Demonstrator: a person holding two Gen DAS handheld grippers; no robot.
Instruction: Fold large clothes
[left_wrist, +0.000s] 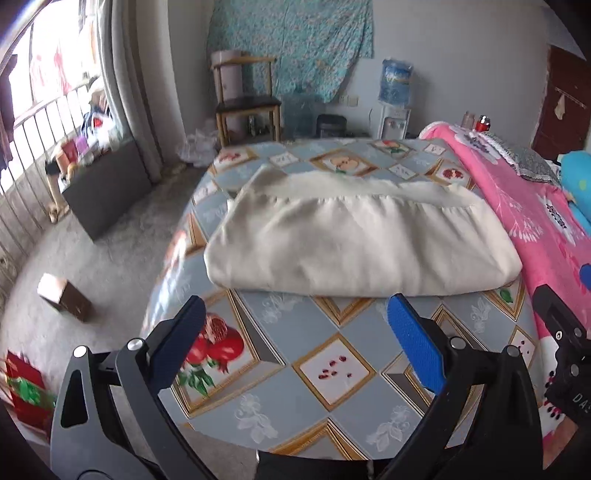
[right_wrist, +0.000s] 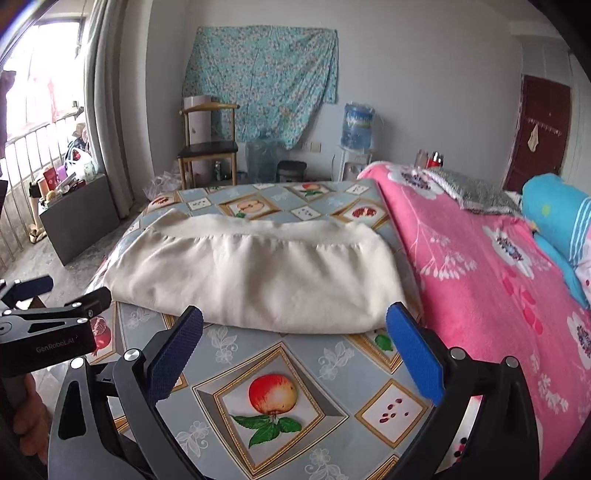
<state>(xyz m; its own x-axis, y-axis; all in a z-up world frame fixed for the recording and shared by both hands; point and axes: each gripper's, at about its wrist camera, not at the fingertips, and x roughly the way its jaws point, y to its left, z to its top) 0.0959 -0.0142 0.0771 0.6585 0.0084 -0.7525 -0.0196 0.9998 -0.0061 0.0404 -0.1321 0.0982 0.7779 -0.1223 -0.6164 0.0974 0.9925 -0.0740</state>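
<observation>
A cream-white garment (left_wrist: 354, 240) lies folded into a wide rectangle on the fruit-patterned tablecloth (left_wrist: 332, 369); it also shows in the right wrist view (right_wrist: 255, 273). My left gripper (left_wrist: 295, 317) is open and empty, just short of the garment's near edge. My right gripper (right_wrist: 295, 325) is open and empty, its fingertips close to the garment's near edge. The left gripper also shows at the left of the right wrist view (right_wrist: 55, 295). Part of the right gripper shows at the right edge of the left wrist view (left_wrist: 561, 332).
A pink floral blanket (right_wrist: 498, 277) lies along the table's right side with a blue pillow (right_wrist: 557, 210) on it. A wooden chair (right_wrist: 208, 147), a water dispenser (right_wrist: 356, 129) and a grey cabinet (right_wrist: 79, 218) stand behind. A small box (left_wrist: 64, 297) lies on the floor.
</observation>
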